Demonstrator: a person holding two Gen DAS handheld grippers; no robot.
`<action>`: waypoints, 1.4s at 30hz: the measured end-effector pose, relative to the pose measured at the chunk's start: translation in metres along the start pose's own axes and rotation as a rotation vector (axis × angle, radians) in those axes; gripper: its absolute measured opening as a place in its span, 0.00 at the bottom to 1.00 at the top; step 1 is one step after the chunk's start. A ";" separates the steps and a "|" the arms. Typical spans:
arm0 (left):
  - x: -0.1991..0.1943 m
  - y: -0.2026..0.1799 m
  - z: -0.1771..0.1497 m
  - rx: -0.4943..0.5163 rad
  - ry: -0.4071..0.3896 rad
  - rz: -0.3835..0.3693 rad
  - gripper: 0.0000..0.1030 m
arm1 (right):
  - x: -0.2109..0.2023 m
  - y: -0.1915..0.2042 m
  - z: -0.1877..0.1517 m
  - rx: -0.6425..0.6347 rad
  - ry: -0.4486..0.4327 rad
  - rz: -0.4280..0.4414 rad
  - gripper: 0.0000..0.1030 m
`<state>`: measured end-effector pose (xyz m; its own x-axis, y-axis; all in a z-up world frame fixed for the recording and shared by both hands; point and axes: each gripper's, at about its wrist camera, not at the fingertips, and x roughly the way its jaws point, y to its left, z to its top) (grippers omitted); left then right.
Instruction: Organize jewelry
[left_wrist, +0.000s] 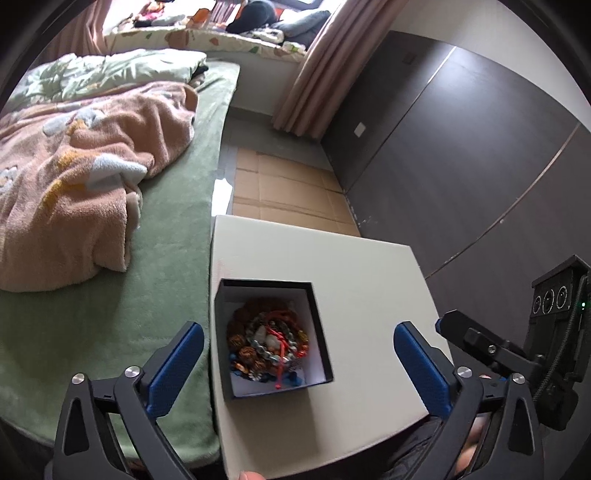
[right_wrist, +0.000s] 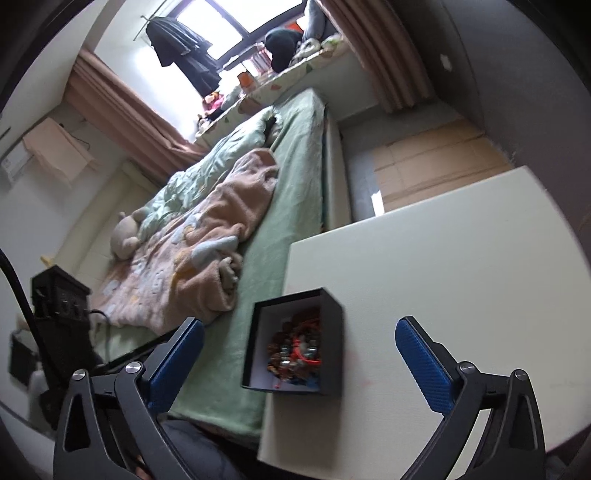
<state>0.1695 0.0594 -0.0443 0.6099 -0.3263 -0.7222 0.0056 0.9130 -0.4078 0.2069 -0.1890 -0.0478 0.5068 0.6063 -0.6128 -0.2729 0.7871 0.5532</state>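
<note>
A small black box with a white inside stands on a white board. It holds a heap of jewelry: brown bead bracelets, silver links and red cords. My left gripper is open and empty, above and just in front of the box. In the right wrist view the same box sits at the board's left edge, with the jewelry inside. My right gripper is open and empty, hovering in front of the box.
A bed with a green sheet and a pink blanket lies left of the board. Cardboard covers the floor beyond. A dark wardrobe stands to the right. The right gripper's body shows at the right edge.
</note>
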 end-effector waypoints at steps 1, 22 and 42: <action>-0.003 -0.004 -0.002 0.008 -0.004 0.002 1.00 | -0.006 -0.001 -0.002 -0.008 -0.011 -0.013 1.00; -0.089 -0.085 -0.064 0.168 -0.109 0.080 1.00 | -0.144 0.007 -0.058 -0.112 -0.117 -0.161 1.00; -0.151 -0.100 -0.111 0.215 -0.189 0.098 1.00 | -0.202 0.035 -0.109 -0.163 -0.187 -0.251 1.00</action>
<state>-0.0111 -0.0100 0.0431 0.7525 -0.2010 -0.6272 0.0949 0.9754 -0.1988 0.0061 -0.2716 0.0338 0.7118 0.3720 -0.5958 -0.2399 0.9260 0.2915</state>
